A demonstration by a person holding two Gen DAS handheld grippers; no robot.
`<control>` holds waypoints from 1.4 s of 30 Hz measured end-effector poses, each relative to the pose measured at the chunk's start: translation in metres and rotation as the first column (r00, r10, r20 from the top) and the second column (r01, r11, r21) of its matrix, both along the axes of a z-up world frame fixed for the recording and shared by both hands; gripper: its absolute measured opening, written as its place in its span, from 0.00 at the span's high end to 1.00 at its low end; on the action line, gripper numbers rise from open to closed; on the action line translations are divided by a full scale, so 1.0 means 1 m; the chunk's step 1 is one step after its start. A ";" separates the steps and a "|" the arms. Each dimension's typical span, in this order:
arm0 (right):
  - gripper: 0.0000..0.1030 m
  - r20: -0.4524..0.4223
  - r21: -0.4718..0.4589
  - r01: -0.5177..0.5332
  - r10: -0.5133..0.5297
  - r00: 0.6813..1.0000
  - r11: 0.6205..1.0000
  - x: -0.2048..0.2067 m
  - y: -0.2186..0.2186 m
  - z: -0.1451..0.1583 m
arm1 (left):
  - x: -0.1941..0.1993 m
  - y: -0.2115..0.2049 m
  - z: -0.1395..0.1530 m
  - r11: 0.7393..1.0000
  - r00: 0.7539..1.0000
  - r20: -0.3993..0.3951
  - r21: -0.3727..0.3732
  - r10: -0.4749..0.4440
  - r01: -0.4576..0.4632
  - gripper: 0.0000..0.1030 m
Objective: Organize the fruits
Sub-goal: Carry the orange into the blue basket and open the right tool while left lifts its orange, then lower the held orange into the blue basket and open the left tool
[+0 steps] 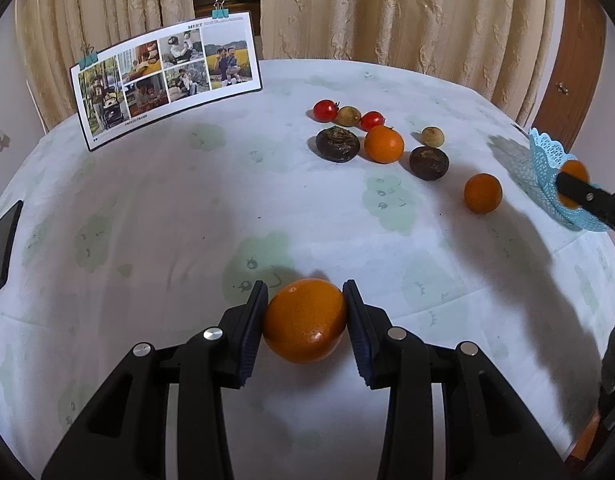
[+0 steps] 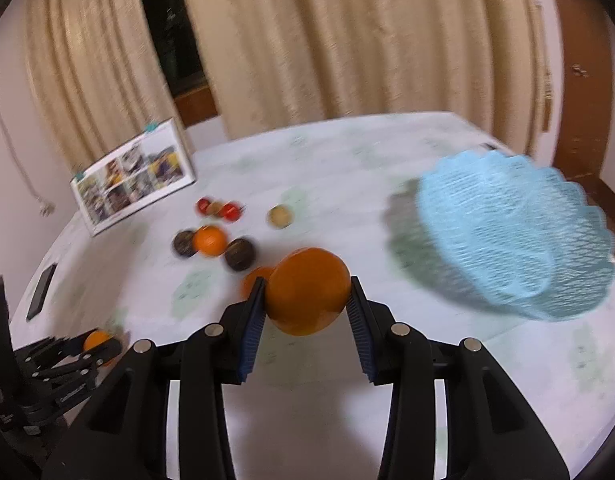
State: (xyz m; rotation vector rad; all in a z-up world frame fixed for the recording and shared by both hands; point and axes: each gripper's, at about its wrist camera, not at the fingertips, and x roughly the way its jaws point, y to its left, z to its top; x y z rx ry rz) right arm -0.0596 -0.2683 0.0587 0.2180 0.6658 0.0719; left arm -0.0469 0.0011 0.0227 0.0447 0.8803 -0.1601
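Observation:
My left gripper is shut on an orange low over the white tablecloth near the front. My right gripper is shut on another orange and holds it above the table, left of the light blue mesh basket. The right view is blurred by motion. In the left wrist view the basket sits at the far right with the right gripper's finger and its orange in front of it. Loose fruit lies mid-table: two oranges, two dark round fruits, cherry tomatoes.
A photo board with clips stands at the back left. A dark phone lies at the table's left edge. Two small yellowish fruits lie among the loose fruit. Curtains hang behind the table.

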 end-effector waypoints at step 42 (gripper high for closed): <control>0.27 0.202 0.142 0.603 -0.620 0.758 0.785 -0.072 -0.186 -0.019 | 0.042 -0.263 0.066 0.883 0.882 0.067 -0.026 -0.466 0.469 0.62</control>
